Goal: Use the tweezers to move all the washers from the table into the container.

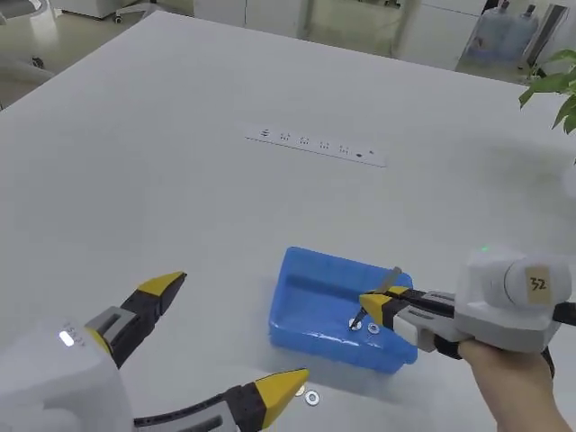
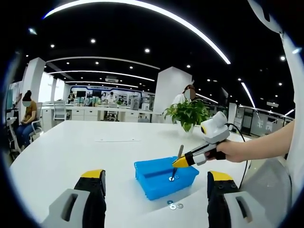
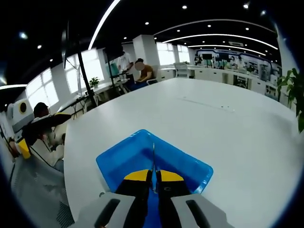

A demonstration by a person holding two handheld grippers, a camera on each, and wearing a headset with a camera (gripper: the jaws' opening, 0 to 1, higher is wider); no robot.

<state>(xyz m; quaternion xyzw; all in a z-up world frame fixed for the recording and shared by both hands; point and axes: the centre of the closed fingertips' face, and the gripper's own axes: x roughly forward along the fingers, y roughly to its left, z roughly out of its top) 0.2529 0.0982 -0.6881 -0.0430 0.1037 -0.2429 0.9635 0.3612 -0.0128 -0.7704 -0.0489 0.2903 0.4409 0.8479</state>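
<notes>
A blue container (image 1: 310, 301) (image 2: 154, 183) (image 3: 128, 154) stands on the white table. My right gripper (image 1: 378, 304) (image 2: 183, 161) (image 3: 153, 176) is shut on the tweezers (image 1: 385, 286) (image 2: 178, 154) (image 3: 153, 154), which slant down into the container. Their tips are at a washer (image 1: 355, 326) (image 2: 172, 179) on the container floor, and another washer (image 1: 373, 329) lies beside it. Loose washers (image 1: 312, 397) (image 2: 174, 205) lie on the table in front of the container. My left gripper (image 1: 225, 335) (image 2: 156, 183) stands open, near and to the left of the container, with nothing between its fingers.
A flush socket strip (image 1: 315, 147) is set in the white table (image 1: 180, 180) beyond the container. A potted plant (image 1: 553, 90) (image 2: 189, 114) stands at the far right edge. People sit and stand at desks in the background.
</notes>
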